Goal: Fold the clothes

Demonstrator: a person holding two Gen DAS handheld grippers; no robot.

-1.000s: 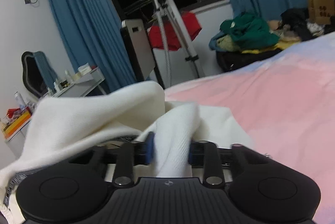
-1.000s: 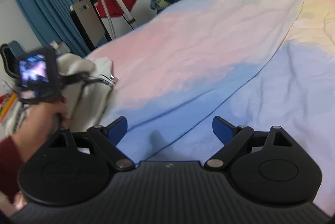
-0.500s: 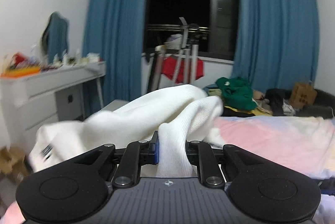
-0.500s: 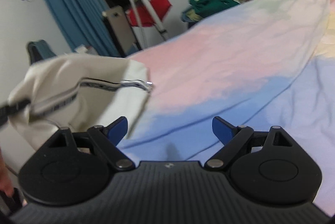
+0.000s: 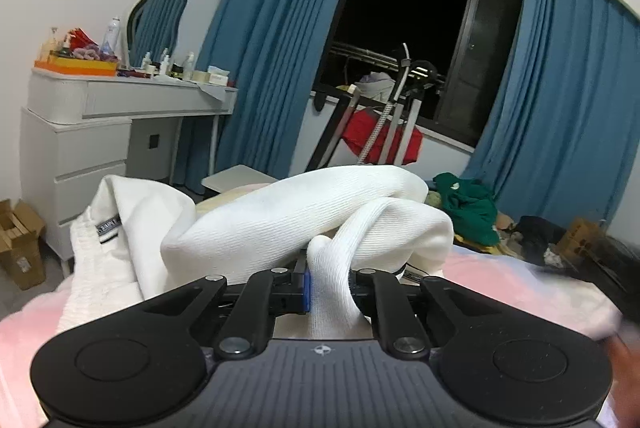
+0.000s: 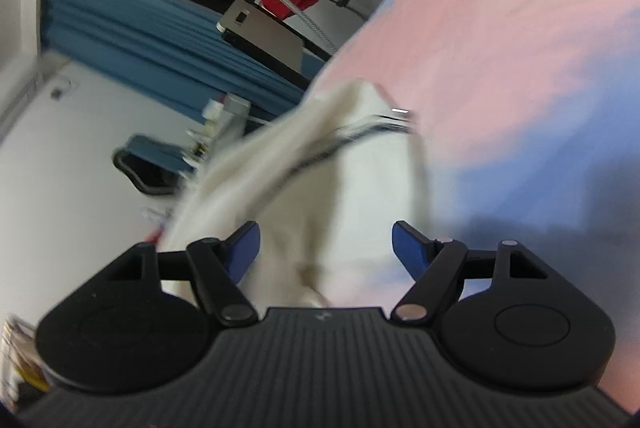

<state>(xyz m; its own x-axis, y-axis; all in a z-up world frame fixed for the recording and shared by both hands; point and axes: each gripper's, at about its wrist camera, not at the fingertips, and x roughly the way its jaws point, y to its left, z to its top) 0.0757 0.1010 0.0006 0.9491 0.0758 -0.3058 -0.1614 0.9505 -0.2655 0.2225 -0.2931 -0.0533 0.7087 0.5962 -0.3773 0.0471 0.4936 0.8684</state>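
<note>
Over the bed (image 5: 500,276), left gripper (image 5: 329,290) has clamped the white garment (image 5: 280,220), lifted; at three o'clock right gripper (image 6: 325,248), narrowing around cloth, not yet pinching.

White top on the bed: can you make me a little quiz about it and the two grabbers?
1. True or false: the left gripper is shut on the white garment.
2. The right gripper has jaws that are: A) apart, B) pressed together.
3. What colour is the bedspread beside the garment?

Key: 1 true. 2 A; they have just been closing, with cloth between them but not pinched. 3 pink, with blue.
</note>
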